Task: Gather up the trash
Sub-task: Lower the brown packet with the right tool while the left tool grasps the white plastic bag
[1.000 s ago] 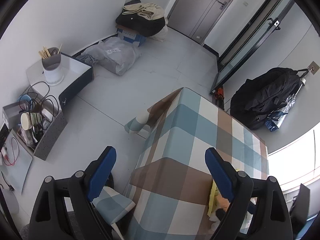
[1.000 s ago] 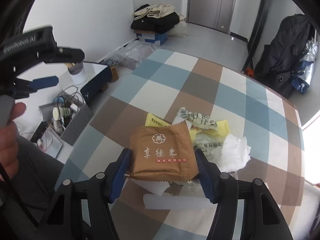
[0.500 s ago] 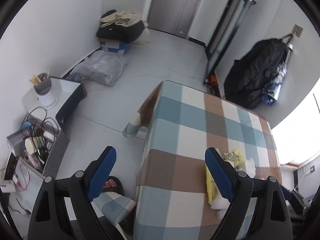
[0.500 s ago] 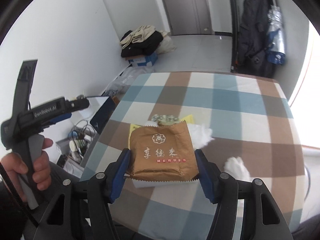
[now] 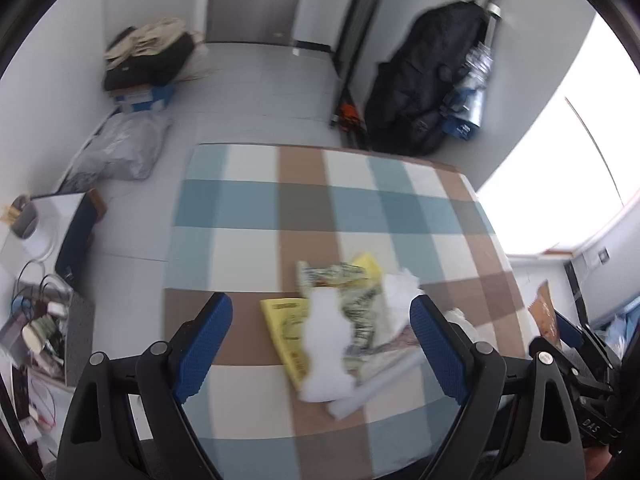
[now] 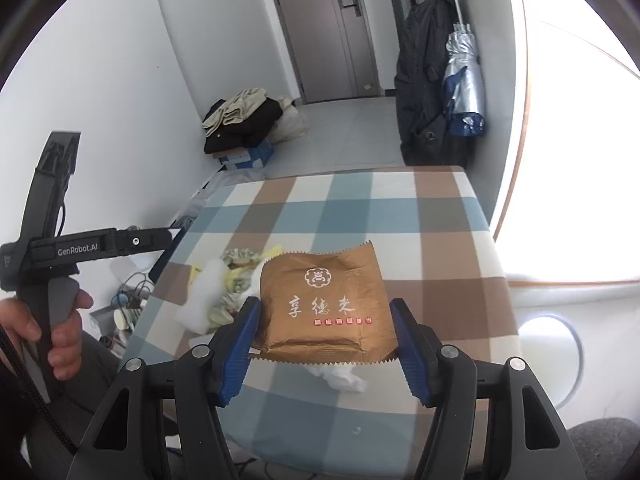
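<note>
1. Checked cloth in blue, brown and white covers the surface [image 5: 248,204], which fills the middle of a small room with a grey door [image 6: 324,32] behind it.
2. Beyond the surface's far right corner, a dark coat [image 5: 424,84] and a silver umbrella [image 6: 464,80] hang on the wall, well clear of the work.
3. On the surface's near half sits the trash pile [image 5: 344,320]: a yellow wrapper [image 5: 288,332], green-printed wrappers, a white foam piece [image 5: 326,344] and crumpled tissue [image 5: 400,284], all touching or overlapping, probably heaped so they can be gathered from one spot.
4. The right gripper [image 6: 326,336] is lifted over the surface's near edge, its fingers clenched on a brown paper packet [image 6: 324,304] by its two side edges, so the flat packet stays level and cannot slip.
5. The left gripper [image 5: 320,344] hovers over the pile with fingers spread wide and nothing between them, likely lining up to straddle the next piece.
6. No bin shows in either view, so where the packet should go cannot be told.
</note>
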Demonstrator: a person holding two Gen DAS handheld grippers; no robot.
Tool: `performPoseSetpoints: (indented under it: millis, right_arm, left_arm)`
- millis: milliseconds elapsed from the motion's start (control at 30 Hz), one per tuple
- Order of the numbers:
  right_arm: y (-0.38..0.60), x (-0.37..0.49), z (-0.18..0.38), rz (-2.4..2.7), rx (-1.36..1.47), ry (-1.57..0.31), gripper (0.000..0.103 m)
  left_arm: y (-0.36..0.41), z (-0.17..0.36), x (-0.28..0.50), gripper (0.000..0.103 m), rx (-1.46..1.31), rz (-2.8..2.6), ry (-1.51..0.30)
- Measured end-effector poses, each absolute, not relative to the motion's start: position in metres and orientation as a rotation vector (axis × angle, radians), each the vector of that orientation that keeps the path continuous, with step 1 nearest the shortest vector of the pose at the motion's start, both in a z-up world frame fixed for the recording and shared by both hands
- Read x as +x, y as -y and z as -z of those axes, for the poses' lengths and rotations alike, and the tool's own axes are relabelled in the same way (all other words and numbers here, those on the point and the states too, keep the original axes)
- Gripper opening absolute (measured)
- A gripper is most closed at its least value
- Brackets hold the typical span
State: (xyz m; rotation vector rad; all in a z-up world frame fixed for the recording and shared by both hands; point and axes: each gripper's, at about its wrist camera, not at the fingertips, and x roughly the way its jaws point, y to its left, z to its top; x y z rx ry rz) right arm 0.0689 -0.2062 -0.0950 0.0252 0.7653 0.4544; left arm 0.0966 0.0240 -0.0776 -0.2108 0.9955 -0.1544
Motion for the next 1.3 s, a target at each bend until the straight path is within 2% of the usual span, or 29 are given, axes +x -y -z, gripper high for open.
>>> performPoseSetpoints:
  millis: [233,400,533,633,700,767,933,1000,1067,1300]
  right_arm:
    - [0.239,0.073,0.102,-0.424,0.094,-0.759,0.064]
    - [0.257,0.077,0.103,-0.4,0.132,-0.756,0.064]
    - [0.27,0.081,0.107,-0.389,0.181,-0.772,0.064]
    - [0.279,0.082,0.109,-0.378,0.212,-0.78,0.064]
    - [0.281,0.082,0.109,-0.377,0.22,-0.78,0.064]
    - [0.281,0.082,0.11,-0.386,0.221,-0.781,0.064]
    - [0.283,0.088,0.116,-0.411,0.254,-0.818,0.063]
    - [0.287,0.089,0.117,-0.404,0.271,-0.827,0.063]
    - [0.292,0.09,0.119,-0.397,0.295,-0.84,0.064]
    - [0.292,0.091,0.133,-0.375,0.308,-0.924,0.064]
  left_arm:
    - [0.031,0.093,0.11,0.088,-0.037,0.252,-1.105]
    - [0.045,0.11,0.128,0.088,-0.048,0.261,-1.205]
    - [0.053,0.124,0.14,0.076,-0.057,0.254,-1.268]
    - [0.058,0.127,0.143,0.074,-0.047,0.256,-1.281]
    - [0.06,0.13,0.146,0.064,-0.034,0.251,-1.296]
    - [0.062,0.134,0.148,0.037,-0.017,0.248,-1.316]
    - [0.064,0.141,0.151,0.019,-0.003,0.238,-1.342]
    - [0.062,0.14,0.151,0.015,-0.025,0.243,-1.335]
    - [0.061,0.136,0.149,0.007,-0.024,0.247,-1.312]
    - [0.056,0.113,0.136,0.006,-0.074,0.275,-1.207]
